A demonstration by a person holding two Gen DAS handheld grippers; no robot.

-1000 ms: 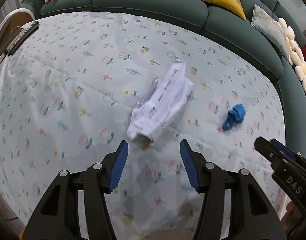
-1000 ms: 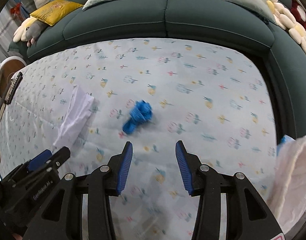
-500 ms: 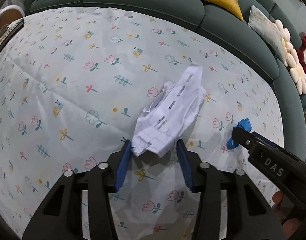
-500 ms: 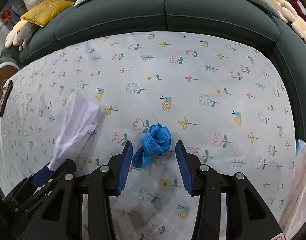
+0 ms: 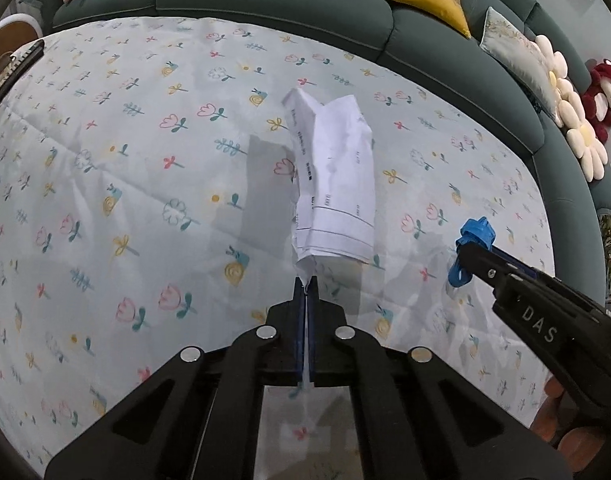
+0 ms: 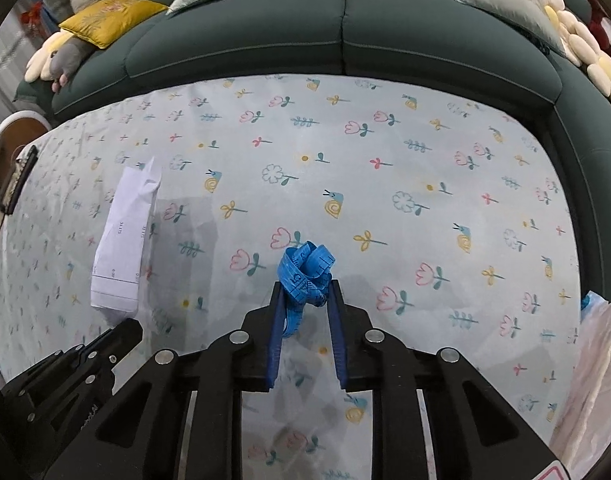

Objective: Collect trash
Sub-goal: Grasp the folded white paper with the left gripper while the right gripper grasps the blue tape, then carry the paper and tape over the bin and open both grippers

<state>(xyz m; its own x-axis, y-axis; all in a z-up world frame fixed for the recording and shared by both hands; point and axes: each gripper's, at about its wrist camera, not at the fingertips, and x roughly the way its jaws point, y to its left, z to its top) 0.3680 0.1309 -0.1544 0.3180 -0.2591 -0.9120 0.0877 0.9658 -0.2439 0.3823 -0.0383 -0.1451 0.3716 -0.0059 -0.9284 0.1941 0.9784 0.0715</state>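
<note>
- The left gripper has its jaws pressed together on the near corner of a crumpled white paper; the rest of the sheet rises straight ahead of the tips and stands up off the cloth.
- The right gripper has its jaws narrow and closing, with a bundled blue measuring tape between them; the bundle bulges out just past the tips and one loose end hangs down along the left pad.
- The view does not settle whether both pads already press the tape, though it looks pinched.
- From the right wrist, the paper sits well to the left of the tips, above the left gripper's black body.
- From the left wrist, the tape shows to the right, at the end of the right gripper's dark arm marked "DAS".
- Under both grippers lies a pale blue tablecloth printed with tulips, snails and leaves.
- Beyond the cloth runs a curved dark green sofa with yellow cushions and grey ones, and flower-shaped pillows at the right end.
- A pale plastic bag shows at the right edge, beside the right gripper.
</note>
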